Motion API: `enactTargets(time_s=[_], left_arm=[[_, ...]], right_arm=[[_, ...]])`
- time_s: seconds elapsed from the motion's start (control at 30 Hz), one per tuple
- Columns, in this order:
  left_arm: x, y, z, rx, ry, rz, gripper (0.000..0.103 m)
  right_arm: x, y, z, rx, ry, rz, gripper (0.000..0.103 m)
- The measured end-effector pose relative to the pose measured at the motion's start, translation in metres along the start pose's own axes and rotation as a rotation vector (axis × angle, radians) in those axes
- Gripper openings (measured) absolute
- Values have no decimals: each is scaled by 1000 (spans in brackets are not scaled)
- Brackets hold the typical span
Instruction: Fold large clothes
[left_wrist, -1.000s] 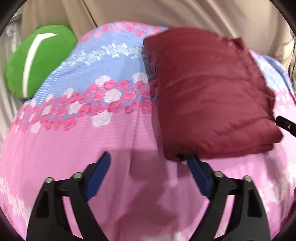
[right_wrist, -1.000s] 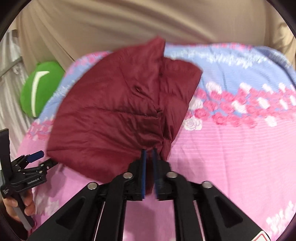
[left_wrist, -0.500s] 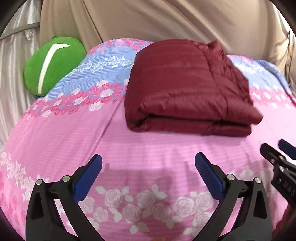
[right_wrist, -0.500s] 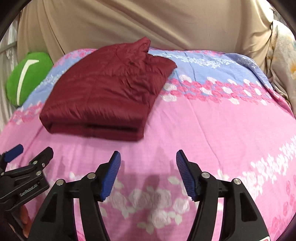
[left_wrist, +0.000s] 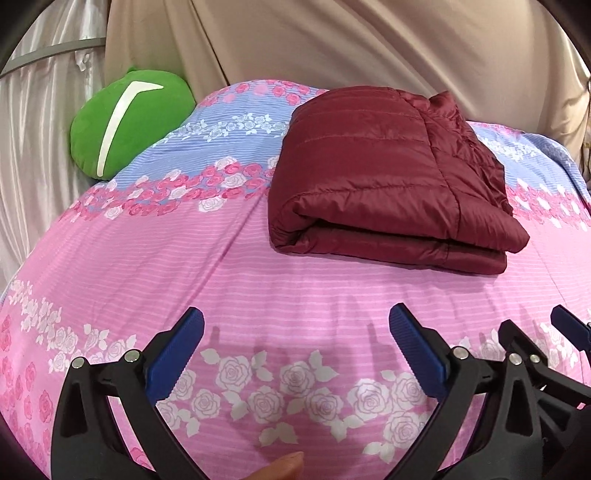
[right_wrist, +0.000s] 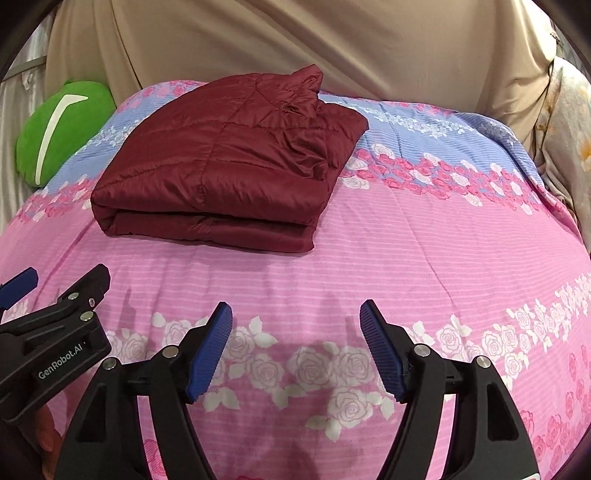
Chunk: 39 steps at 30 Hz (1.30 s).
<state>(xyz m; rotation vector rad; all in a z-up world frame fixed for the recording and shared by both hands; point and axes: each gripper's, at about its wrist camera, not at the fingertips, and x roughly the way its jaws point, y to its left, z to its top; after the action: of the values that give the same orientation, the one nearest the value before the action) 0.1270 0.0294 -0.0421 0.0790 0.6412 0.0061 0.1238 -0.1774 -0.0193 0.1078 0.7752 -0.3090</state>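
A dark red quilted jacket (left_wrist: 384, 177) lies folded into a thick rectangle on the pink and blue floral bedspread (left_wrist: 207, 266). It also shows in the right wrist view (right_wrist: 225, 162), left of centre. My left gripper (left_wrist: 297, 343) is open and empty, well short of the jacket's near edge. My right gripper (right_wrist: 295, 339) is open and empty, also well back from the jacket. The right gripper's fingertips (left_wrist: 565, 325) show at the right edge of the left wrist view. The left gripper (right_wrist: 55, 306) shows at the lower left of the right wrist view.
A green plush cushion (left_wrist: 129, 118) sits at the bed's far left corner; it also shows in the right wrist view (right_wrist: 59, 129). A beige curtain (left_wrist: 369, 48) hangs behind the bed. Pale floral fabric (right_wrist: 565, 125) hangs at the far right.
My right gripper let go of the jacket and opened. Both grippers drew back toward the near edge of the bed. The jacket now lies flat and folded.
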Motion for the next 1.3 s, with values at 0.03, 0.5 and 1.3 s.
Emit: enactTargets(time_s=[0.03,0.5,1.3], left_arm=[[-1,-1,0,5,-3,2,98],[0,-5,-1,21,0,24,98],[-2,-8,-2,28,-8,57,98]], right_arm=[[0,1,0,-2,-1,-3,70],[1,7,-1,-9,-1,-26,71],[-3,14,-3,-10,-12,-35,71]])
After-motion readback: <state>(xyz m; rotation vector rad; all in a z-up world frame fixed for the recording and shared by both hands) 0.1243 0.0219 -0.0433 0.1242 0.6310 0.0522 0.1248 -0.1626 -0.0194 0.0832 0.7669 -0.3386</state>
